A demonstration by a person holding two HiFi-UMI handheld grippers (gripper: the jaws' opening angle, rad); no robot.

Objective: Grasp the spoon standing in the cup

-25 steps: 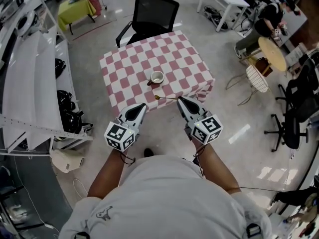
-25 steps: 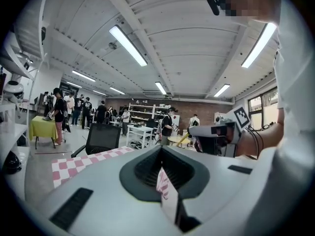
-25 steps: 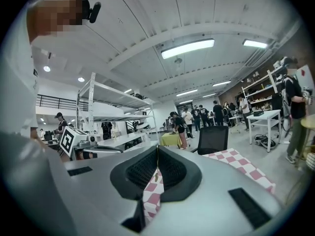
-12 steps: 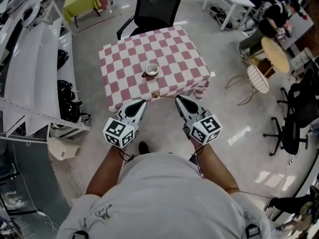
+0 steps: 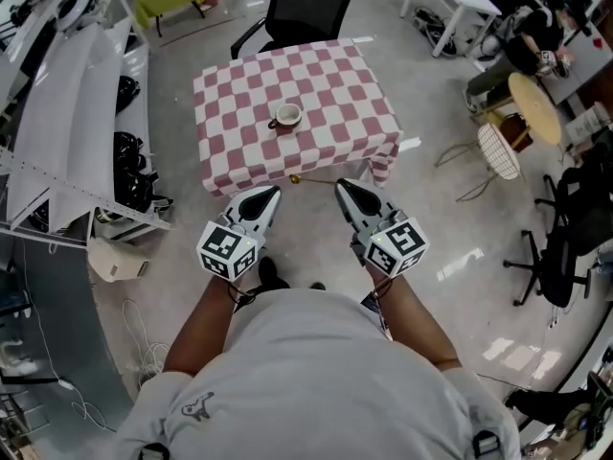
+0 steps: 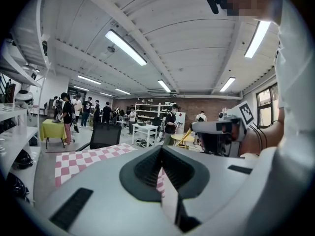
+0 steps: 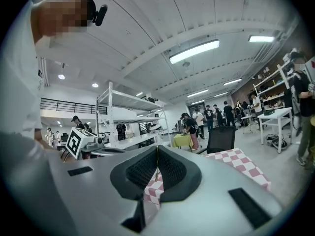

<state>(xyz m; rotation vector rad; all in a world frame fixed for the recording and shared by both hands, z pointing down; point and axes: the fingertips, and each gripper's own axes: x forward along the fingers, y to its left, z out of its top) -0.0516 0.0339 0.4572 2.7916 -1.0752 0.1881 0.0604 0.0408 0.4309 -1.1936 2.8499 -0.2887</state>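
As right gripper [image 5: 338, 186] pinches it | spoon [image 5: 306, 179]: slim, golden, seemingly level

The tablecloth [image 5: 326, 103] is soft, matt checked fabric. The cup [image 5: 287, 116] looks like glossy glazed ceramic, the spoon [image 5: 306, 178] shiny gold metal. The floor [image 5: 450, 266] at four o'clock is polished and reflective.

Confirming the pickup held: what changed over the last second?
The person backed away from the table, drawing both grippers off its near edge. The right gripper stays shut on the spoon, carried clear of the cup; the left gripper stays shut, empty. The cup sits unmoved on the table.
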